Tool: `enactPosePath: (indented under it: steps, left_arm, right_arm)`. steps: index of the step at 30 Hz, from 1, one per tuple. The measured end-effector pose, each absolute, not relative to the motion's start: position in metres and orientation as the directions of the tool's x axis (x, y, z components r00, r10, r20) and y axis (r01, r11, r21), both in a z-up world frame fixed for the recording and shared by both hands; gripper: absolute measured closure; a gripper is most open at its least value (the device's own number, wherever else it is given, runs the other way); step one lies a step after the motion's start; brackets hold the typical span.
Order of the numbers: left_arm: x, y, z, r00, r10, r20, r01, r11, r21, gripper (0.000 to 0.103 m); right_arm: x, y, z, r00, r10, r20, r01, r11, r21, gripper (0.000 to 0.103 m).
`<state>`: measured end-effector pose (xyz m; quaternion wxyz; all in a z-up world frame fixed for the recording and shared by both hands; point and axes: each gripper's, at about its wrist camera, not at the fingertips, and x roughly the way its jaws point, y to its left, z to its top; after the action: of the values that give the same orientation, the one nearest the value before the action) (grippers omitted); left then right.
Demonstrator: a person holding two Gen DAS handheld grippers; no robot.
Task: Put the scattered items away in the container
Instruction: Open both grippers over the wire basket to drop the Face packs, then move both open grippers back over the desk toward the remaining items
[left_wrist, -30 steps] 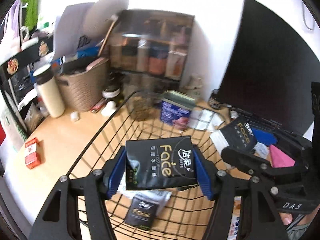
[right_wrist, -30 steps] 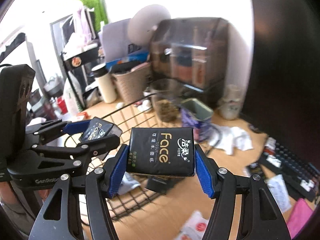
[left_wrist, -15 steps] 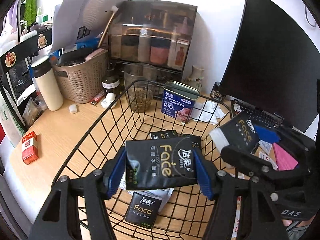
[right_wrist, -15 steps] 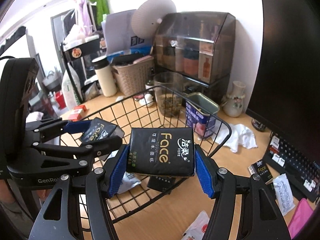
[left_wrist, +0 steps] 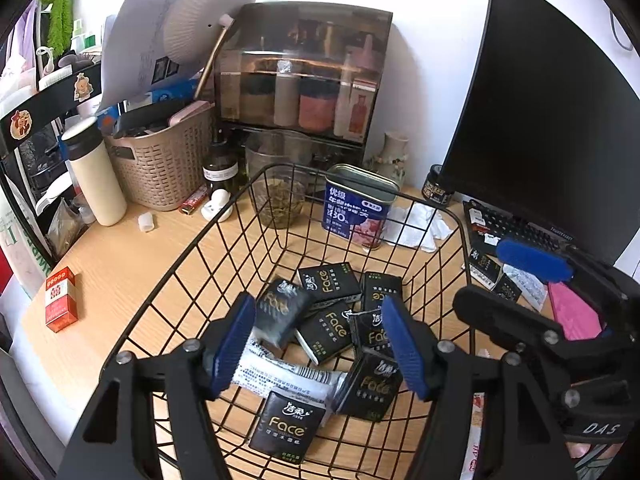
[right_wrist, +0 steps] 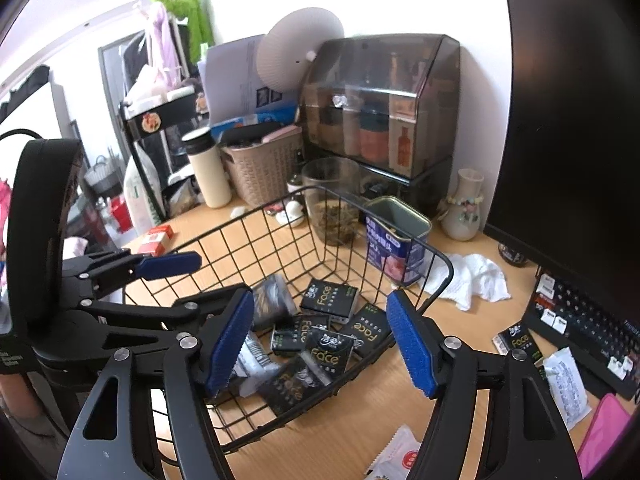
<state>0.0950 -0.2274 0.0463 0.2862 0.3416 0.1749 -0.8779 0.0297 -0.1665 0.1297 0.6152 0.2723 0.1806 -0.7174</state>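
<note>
Tissue packs [left_wrist: 327, 282] lie piled inside the wire basket [left_wrist: 224, 216] on the tabletop [left_wrist: 120, 264]. Both the left gripper [left_wrist: 318, 344] and the right gripper [right_wrist: 320, 344] hang over it empty, the right's jaws opening. By my judgement the job is unfinished: a stray tissue pack [right_wrist: 518, 342] and a white sachet [right_wrist: 568, 384] remain by the keyboard [right_wrist: 588, 332].

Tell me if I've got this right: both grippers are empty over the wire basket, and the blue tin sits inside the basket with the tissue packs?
Not quite. The blue tin stands on the desk behind the wire basket, outside it, as the left wrist view shows. Both grippers, left and right, are empty above the tissue packs; the right's jaws are opening.

Blurred tissue pack [left_wrist: 280, 312], perhaps mid-fall; organizer [left_wrist: 304, 72] contents indistinct
</note>
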Motion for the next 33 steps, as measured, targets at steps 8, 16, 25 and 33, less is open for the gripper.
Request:
enactPosePath:
  steps: [8,16,25,33]
  left_arm:
    - [0.097,-0.218,0.059,-0.652,-0.360,-0.668,0.585,-0.799,-0.141,0.032]
    - [0.064,-0.159,0.067,-0.716,-0.235,-0.658,0.415,-0.901,-0.130,0.032]
    - [-0.011,-0.086,0.037,-0.689,-0.104,-0.717,0.238,-0.967,-0.089,0.032]
    - [-0.073,-0.056,-0.007,-0.602,-0.050,-0.797,0.165,-0.984,-0.063,0.032]
  right_arm:
    - [0.030,-0.158,0.141,-0.094,-0.791,-0.605,0.982,-0.174,0.075,0.034]
    - [0.006,-0.099,0.155,-0.184,-0.791,-0.583,0.967,-0.251,0.036,0.034]
    - [-0.078,-0.028,0.113,-0.294,-0.699,-0.652,0.876,-0.470,0.109,0.034]
    - [-0.141,0.016,0.062,-0.326,-0.601,-0.730,0.808,-0.577,0.114,0.034]
